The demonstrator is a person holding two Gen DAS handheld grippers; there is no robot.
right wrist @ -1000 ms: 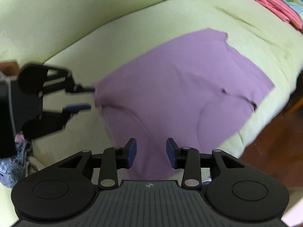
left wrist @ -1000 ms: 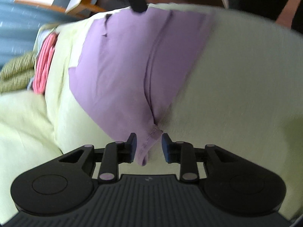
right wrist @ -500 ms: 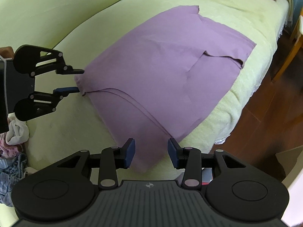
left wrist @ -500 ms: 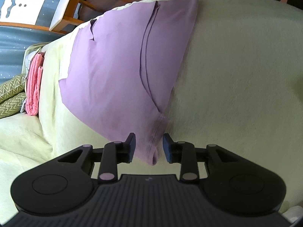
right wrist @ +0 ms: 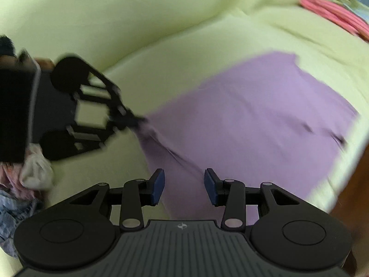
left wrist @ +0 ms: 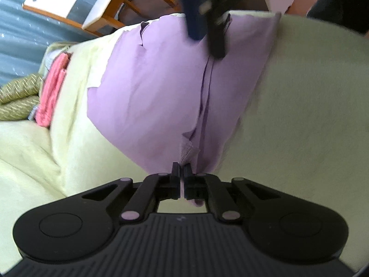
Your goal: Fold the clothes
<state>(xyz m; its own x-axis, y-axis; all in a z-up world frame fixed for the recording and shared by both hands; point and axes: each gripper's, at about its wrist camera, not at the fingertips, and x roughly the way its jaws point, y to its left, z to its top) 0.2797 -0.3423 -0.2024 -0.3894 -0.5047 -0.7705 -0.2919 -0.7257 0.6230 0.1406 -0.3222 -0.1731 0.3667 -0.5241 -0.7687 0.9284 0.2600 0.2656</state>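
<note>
Since half a second ago the left gripper [left wrist: 181, 169] has clamped onto the hem corner of the purple garment [left wrist: 161, 87] spread on the pale green sofa [left wrist: 299, 115]. Only the right wrist view shows the right gripper [right wrist: 184, 182] hovering part-open over the near edge, angled down; soft knit fabric.

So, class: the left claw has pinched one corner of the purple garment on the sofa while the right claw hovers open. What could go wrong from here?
1. The left claw grips only a small bunched tip of the purple garment, so a pull could slip it free.
2. The right claw is open above the near edge with nothing held; lifting one-sided could skew the fold.
3. The garment lies close to the sofa front edge and could slide off.
</note>
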